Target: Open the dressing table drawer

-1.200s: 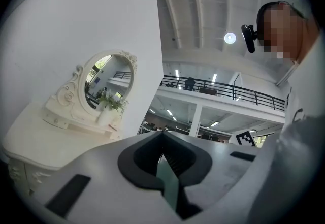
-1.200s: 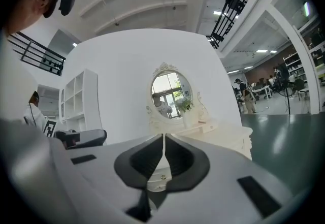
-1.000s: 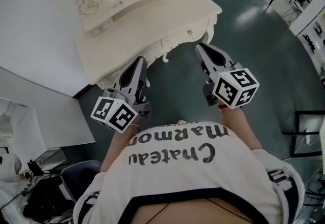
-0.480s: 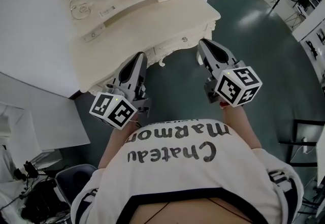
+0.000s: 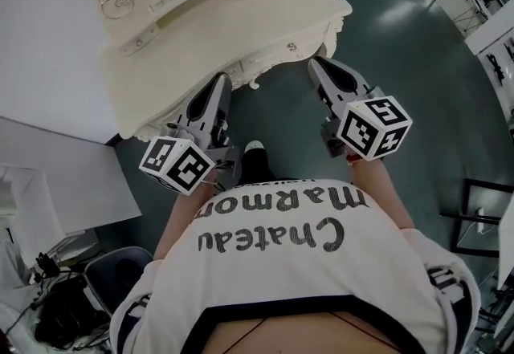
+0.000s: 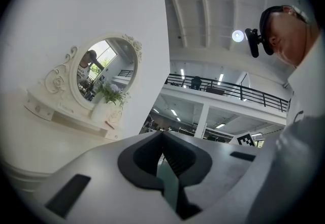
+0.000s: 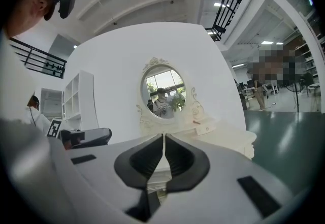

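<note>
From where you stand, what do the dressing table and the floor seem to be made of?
Dressing table: probably painted wood, cream with a satin finish. The carved scrollwork suggests it, though moulded resin is possible.
Floor: a smooth, glossy, dark green coating, perhaps epoxy. It reflects bright patches of light.

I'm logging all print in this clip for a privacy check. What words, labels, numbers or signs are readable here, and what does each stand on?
"Chateau": on the person's white shirt, upside down in the head view.
"MaRmon": the second line on the same shirt; its end runs into a fold, so any further letters cannot be told.
Marker cubes: black-and-white square patterns only, no letters or numbers.
Dressing table: no readable text.
</note>
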Available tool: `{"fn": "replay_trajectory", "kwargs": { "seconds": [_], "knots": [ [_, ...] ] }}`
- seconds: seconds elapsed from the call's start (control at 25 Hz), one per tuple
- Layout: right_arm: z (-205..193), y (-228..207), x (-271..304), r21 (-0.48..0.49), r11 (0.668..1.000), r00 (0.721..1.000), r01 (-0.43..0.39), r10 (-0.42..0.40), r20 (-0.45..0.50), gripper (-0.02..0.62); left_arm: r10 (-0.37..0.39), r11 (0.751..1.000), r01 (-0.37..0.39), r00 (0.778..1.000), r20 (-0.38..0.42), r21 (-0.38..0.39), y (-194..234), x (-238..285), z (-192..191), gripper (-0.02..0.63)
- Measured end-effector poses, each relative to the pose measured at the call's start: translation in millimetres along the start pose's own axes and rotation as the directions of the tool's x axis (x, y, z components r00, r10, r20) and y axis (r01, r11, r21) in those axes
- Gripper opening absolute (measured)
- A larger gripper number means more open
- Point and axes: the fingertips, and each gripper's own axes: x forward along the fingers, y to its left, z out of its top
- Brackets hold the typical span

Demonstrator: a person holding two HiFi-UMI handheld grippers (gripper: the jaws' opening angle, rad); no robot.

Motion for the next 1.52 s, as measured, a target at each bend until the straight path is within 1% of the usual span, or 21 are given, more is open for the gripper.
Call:
{"fn": "replay_trajectory", "kwargs": {
  "seconds": [0.24, 0.56, 0.84, 1.0, 1.12, 1.36, 1.52],
  "knots": [
    [0, -12, 20, -0.001, 1.000, 1.000, 0.009, -0.009, 0.001, 0.031, -0.028, 1.000, 0.028, 0.999, -0.019, -0.006, 16, 20, -5, 0.023],
    [5, -48, 85, 0.025, 0.999, 0.999, 0.035, -0.034, -0.032, 0.031, -0.069, 0.997, 0.067, 0.996, -0.061, -0.032, 64, 85, -1, 0.023],
    [30, -76, 146, 0.054, 0.998, 0.999, 0.038, -0.038, -0.007, 0.031, -0.095, 0.995, 0.094, 0.993, -0.069, -0.020, 107, 139, 26, 0.023],
    [50, -87, 177, 0.044, 0.998, 0.999, 0.046, -0.047, 0.013, 0.031, -0.110, 0.994, 0.110, 0.992, -0.056, -0.002, 130, 166, 48, 0.023],
    [61, -96, 196, 0.041, 0.998, 0.998, 0.053, -0.054, 0.029, 0.031, -0.125, 0.992, 0.126, 0.990, -0.057, 0.007, 144, 184, 57, 0.023],
    [73, -116, 238, 0.061, 0.997, 0.997, 0.046, -0.050, 0.060, 0.031, -0.136, 0.990, 0.137, 0.989, -0.062, 0.012, 177, 216, 69, 0.023],
    [63, -130, 261, 0.067, 0.996, 0.997, 0.051, -0.054, 0.053, 0.031, -0.128, 0.991, 0.129, 0.988, -0.083, 0.015, 202, 231, 60, 0.023]
  ]
}}
